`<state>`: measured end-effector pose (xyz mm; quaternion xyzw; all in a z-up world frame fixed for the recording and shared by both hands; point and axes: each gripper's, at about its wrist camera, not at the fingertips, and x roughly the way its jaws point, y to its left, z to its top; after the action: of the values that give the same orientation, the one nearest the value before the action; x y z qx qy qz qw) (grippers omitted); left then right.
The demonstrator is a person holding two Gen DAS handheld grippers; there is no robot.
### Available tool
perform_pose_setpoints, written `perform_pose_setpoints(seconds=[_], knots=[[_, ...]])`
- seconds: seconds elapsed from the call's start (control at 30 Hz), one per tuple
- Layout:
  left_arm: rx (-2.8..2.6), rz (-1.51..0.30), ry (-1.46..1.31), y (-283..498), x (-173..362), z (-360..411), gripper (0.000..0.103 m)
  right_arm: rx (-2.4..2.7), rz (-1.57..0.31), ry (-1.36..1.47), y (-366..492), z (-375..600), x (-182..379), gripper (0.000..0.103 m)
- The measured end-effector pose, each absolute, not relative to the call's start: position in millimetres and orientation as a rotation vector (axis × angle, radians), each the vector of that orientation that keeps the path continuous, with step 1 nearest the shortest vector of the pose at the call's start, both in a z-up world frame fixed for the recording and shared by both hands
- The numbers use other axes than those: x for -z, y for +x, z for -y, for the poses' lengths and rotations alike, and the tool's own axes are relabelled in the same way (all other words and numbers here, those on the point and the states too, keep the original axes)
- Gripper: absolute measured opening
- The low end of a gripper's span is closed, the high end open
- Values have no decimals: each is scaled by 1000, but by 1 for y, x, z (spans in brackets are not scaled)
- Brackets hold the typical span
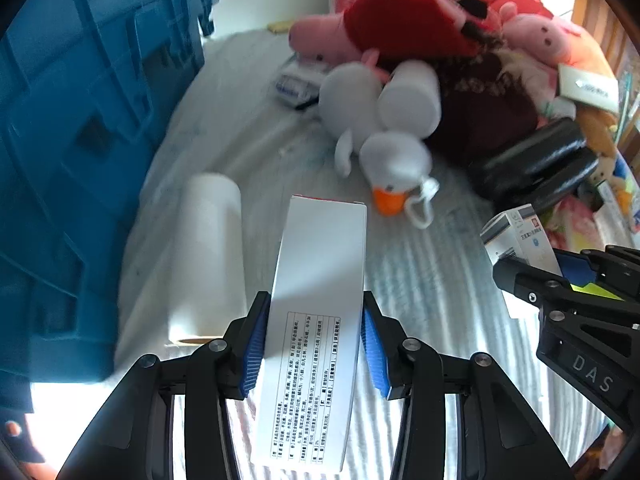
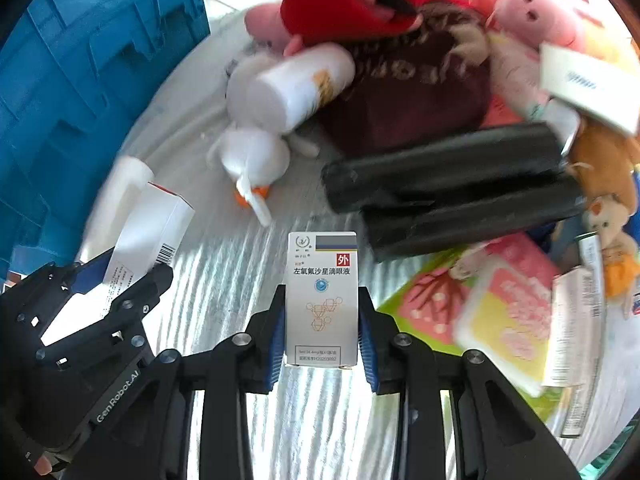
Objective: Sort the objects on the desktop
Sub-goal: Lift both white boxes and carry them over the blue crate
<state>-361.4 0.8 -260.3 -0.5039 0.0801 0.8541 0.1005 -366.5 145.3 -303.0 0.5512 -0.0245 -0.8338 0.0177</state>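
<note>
Both grippers carry medicine boxes above the tabletop (image 1: 420, 280): our left gripper (image 1: 314, 344) pinches a long white box (image 1: 320, 280), our right gripper (image 2: 322, 334) an eye-drop box (image 2: 322, 296). A blue crate (image 1: 80, 140) stands to the left, plush toys (image 1: 400, 40) heaped beyond. We judge steady squeezes and level carries, grippers apart, serve best.

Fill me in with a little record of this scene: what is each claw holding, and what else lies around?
left claw: shut on long white carton
right claw: shut on eye-drop box
surface: ribbed white cloth
left side: blue crate
ahead: white duck plush, white roll, black rolls
behind: pink pig plush
</note>
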Motion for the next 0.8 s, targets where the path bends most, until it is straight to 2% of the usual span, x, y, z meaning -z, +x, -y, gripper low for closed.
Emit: perform_pose_setpoints(seconds=[0.27, 0.8], knots=[[-2571, -225, -1355, -370, 224, -26, 43, 2702, 47, 1585, -350, -159, 245, 31], [-2748, -175, -918, -355, 79, -52, 42, 2945, -93, 1142, -323, -173, 74, 31]])
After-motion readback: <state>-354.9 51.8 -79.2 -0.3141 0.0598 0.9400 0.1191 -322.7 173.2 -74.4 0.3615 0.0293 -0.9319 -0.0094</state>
